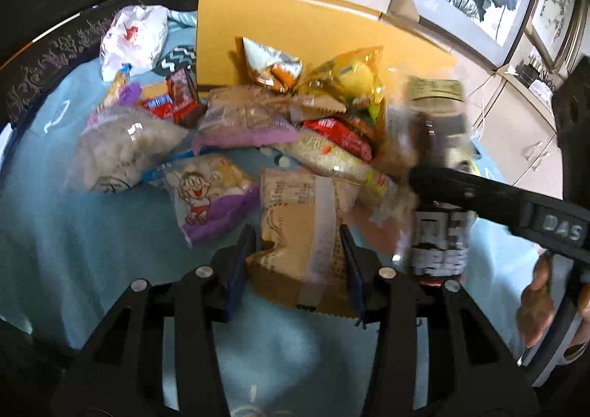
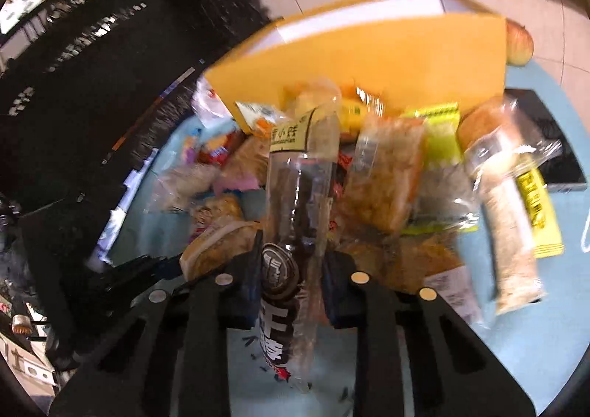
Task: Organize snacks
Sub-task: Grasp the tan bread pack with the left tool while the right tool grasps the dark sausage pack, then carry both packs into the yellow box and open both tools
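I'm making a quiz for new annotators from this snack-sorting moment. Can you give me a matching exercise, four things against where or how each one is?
Things:
1. tan snack packet
2. dark-labelled clear packet
3. yellow cardboard box
4. white plastic bag

States:
A. crumpled at the far left of the blue cloth
B. open, standing behind the snack pile
C. clamped in the right gripper
D. clamped in the left gripper

Pairs: 1-D, 2-C, 3-B, 4-A
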The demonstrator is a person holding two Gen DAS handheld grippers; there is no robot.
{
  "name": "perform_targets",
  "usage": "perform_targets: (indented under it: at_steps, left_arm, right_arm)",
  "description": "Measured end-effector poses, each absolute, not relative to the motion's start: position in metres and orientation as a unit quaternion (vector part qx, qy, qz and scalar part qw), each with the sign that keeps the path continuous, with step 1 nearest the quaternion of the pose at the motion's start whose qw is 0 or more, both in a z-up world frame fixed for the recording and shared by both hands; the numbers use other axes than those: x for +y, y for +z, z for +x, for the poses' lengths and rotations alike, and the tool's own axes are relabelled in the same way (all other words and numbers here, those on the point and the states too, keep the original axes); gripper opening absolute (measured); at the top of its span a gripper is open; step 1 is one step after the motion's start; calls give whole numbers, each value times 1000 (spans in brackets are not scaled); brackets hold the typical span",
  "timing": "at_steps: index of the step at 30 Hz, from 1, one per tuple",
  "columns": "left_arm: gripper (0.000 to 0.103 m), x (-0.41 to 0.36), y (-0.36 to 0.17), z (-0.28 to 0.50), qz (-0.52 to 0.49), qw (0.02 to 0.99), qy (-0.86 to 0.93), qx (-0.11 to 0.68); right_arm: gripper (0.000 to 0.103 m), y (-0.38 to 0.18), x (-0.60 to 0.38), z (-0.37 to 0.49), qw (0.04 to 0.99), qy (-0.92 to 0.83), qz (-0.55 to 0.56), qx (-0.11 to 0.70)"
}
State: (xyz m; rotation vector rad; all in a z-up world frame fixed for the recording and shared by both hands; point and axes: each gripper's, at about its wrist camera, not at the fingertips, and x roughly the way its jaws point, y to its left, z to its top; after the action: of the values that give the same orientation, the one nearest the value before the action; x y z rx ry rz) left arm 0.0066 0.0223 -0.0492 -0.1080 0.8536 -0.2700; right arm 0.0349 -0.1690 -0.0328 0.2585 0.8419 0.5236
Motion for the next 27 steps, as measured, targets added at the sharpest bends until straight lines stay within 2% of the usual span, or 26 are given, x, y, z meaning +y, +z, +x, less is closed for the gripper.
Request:
perform_targets:
  at_steps: [8, 14, 21, 24, 27]
  left_arm:
    - [46, 17, -23, 5, -50, 907, -137, 395]
    - [46, 5, 30, 27, -47, 917, -172, 357]
    - [46, -21, 106, 98, -32, 936, -164, 309]
    - [46, -29, 120, 140, -38, 940, -153, 303]
    - [47, -30, 112, 186, -54, 935, -138, 324]
  right_arm:
    - [27, -8, -203, 22, 889, 242, 151, 358]
    - [27, 40, -229, 25, 908, 248, 167, 294]
    - [27, 101, -248, 74, 927, 238, 185, 223]
    - [27, 119, -244, 107, 937, 219, 179, 204]
    - [28, 120, -238, 146, 945, 193, 173, 200]
